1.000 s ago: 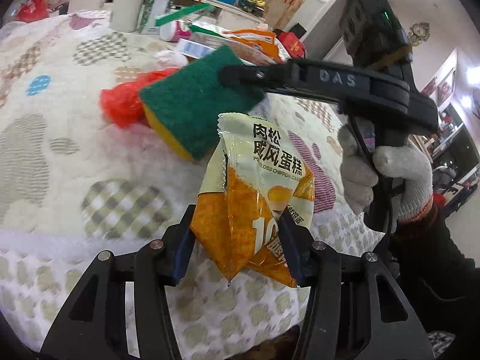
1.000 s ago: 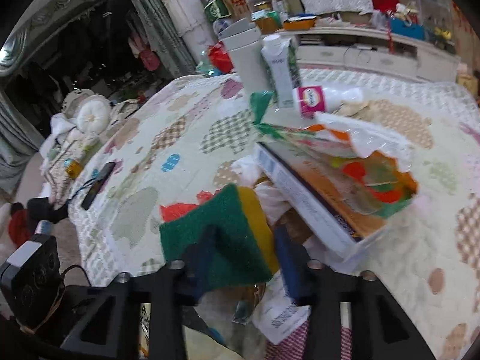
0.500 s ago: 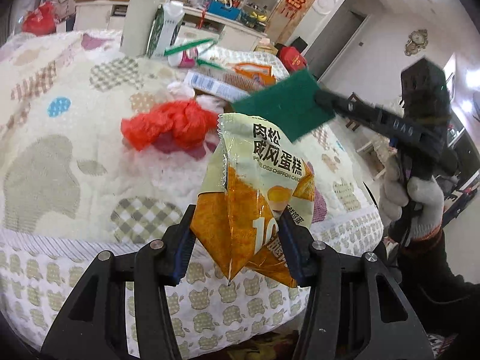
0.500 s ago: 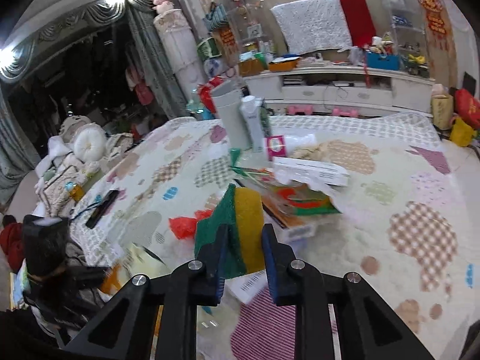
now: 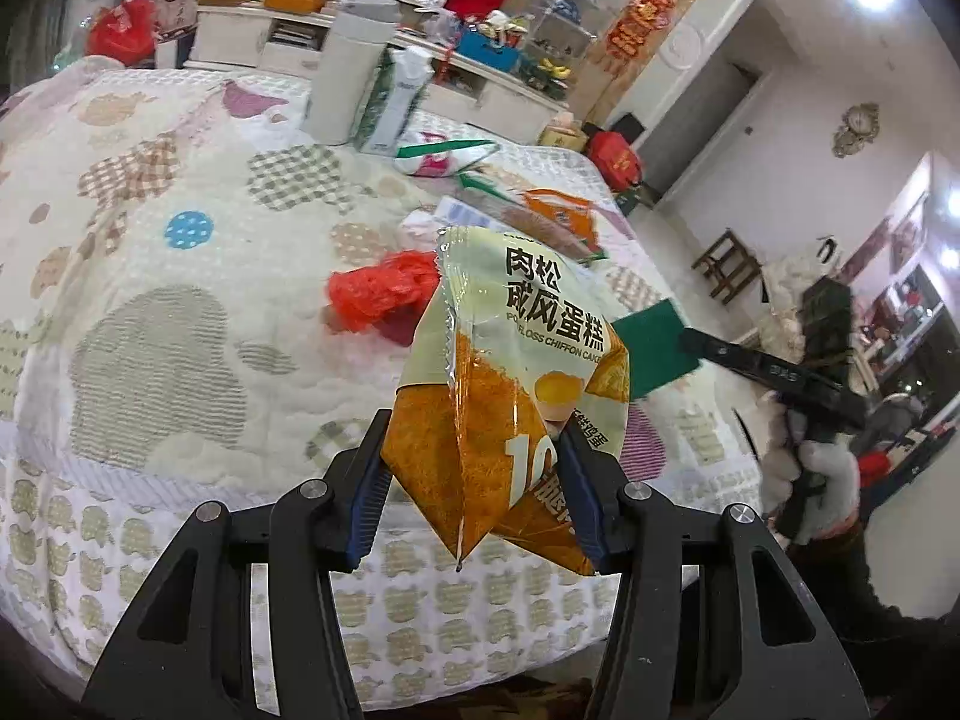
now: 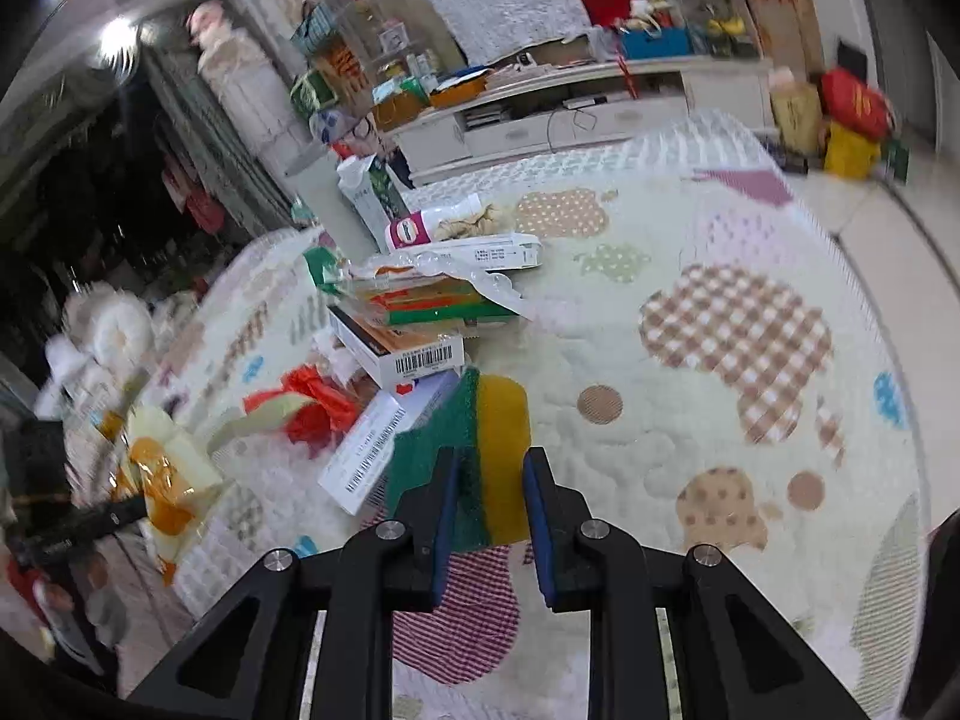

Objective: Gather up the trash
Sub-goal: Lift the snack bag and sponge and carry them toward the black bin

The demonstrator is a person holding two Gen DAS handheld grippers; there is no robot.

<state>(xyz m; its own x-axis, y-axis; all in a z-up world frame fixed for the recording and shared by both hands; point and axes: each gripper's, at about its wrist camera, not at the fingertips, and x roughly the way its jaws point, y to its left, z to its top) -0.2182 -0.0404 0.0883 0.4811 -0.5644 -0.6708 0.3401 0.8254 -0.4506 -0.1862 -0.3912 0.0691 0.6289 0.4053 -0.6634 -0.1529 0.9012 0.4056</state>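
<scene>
Both my claws have drawn back off the quilted bed since a second ago. My left gripper pinches the light, crinkly snack wrapper at its lower half. My right gripper squeezes the soft sponge by one end, above the bed's near edge.

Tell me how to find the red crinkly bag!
Look at the patchwork quilt covering the big table, then at the heap of boxes and wrappers on it. At the near end of the heap lies the red plastic bag, crumpled into a ball, the only bright red thing there.
</scene>
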